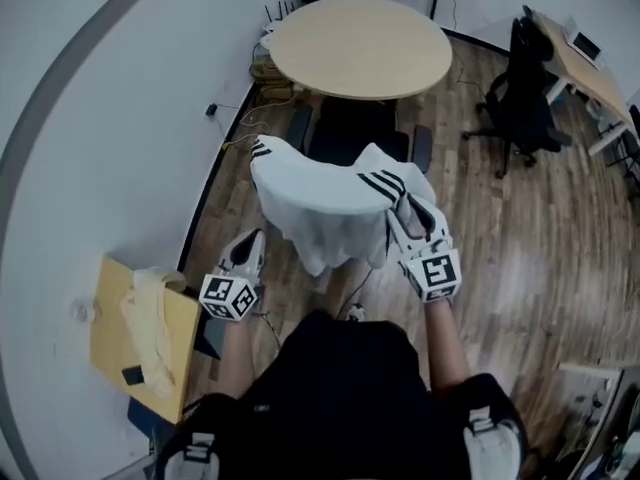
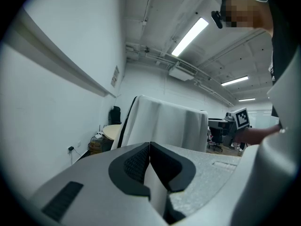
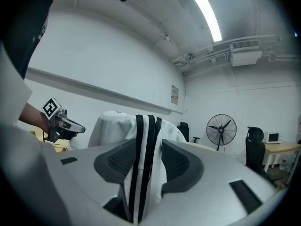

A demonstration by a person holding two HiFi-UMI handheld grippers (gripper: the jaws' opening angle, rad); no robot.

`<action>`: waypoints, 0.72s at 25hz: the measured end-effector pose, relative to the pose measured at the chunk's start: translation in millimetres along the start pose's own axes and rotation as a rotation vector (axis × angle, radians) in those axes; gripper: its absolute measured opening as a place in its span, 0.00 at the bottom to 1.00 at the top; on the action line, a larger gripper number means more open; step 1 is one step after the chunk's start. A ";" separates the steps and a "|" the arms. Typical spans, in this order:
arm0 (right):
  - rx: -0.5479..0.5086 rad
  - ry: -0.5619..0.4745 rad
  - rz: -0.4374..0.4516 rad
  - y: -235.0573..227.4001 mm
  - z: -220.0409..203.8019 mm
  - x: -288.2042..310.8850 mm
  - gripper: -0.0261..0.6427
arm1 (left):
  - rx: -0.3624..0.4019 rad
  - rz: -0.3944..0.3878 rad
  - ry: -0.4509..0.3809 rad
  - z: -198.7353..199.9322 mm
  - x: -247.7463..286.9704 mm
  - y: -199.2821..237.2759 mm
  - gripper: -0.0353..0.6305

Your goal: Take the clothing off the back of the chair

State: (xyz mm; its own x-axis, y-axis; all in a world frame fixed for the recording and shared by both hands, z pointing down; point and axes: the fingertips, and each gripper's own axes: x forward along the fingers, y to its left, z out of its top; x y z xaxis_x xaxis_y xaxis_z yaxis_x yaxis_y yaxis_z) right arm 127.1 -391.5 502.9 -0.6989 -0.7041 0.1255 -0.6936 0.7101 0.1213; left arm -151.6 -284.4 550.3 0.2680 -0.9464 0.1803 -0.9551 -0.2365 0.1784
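A white garment with black stripes (image 1: 320, 203) hangs over the back of a black chair (image 1: 350, 133) in front of me. My right gripper (image 1: 408, 213) is at the garment's right end. In the right gripper view its jaws (image 3: 148, 145) stand apart, with the striped fabric (image 3: 143, 140) lying loosely between the pads. My left gripper (image 1: 250, 243) hangs left of the garment, clear of it and shut. In the left gripper view, the draped garment (image 2: 164, 126) is ahead of the shut jaws (image 2: 149, 147).
A round wooden table (image 1: 360, 46) stands just beyond the chair. An open cardboard box (image 1: 110, 338) with beige cloth sits by the wall at my left. A black office chair (image 1: 520, 98) and a desk (image 1: 590, 68) are at the far right. A floor fan (image 3: 221, 128) stands behind.
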 end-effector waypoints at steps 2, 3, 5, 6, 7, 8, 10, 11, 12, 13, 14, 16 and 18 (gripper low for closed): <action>0.011 -0.023 0.005 -0.7 3.3 5.5 0.28 | 0.003 0.012 -0.006 2.4 -4.2 4.5 0.06; 0.018 -0.033 0.011 0.9 2.7 8.2 0.26 | 0.006 0.018 -0.008 3.1 -6.7 8.1 0.06; 0.022 -0.047 0.030 7.5 0.7 12.2 0.19 | 0.007 0.031 -0.010 2.1 -11.2 18.2 0.06; 0.020 -0.054 0.039 9.9 1.8 13.8 0.17 | 0.004 0.037 -0.012 1.4 -12.0 23.7 0.06; 0.020 -0.059 0.047 10.6 3.1 14.7 0.14 | 0.000 0.040 -0.014 1.1 -11.0 28.7 0.06; 0.026 -0.055 0.052 9.6 2.4 14.9 0.11 | -0.004 0.039 -0.015 1.2 -8.3 32.9 0.06; 0.044 -0.024 0.047 6.0 -1.0 14.8 0.08 | -0.008 0.022 -0.015 3.2 1.0 39.0 0.06; 0.047 -0.009 0.040 4.9 -1.0 15.7 0.08 | -0.008 0.010 -0.013 5.7 6.6 41.3 0.06; 0.043 -0.002 0.033 4.4 1.4 17.3 0.08 | -0.007 -0.001 -0.011 9.4 12.2 43.6 0.06; 0.030 0.000 0.025 4.3 5.7 19.3 0.07 | -0.006 -0.012 -0.011 14.1 17.4 46.0 0.06; 0.013 0.005 0.015 4.5 10.2 21.2 0.07 | -0.006 -0.021 -0.015 19.3 22.3 48.6 0.06; -0.025 0.023 -0.005 3.5 15.1 23.3 0.06 | -0.005 -0.040 -0.031 29.5 31.6 53.2 0.06; -0.035 0.024 -0.023 1.0 13.6 25.8 0.06 | 0.005 -0.058 -0.053 39.3 39.4 57.7 0.06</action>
State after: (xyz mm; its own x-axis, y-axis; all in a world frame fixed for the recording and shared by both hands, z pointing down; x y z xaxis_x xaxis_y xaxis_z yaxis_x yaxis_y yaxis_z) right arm 106.0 -409.0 492.9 -0.6778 -0.7206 0.1459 -0.7030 0.6933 0.1583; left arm -201.1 -344.0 529.7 0.3162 -0.9413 0.1179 -0.9388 -0.2925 0.1820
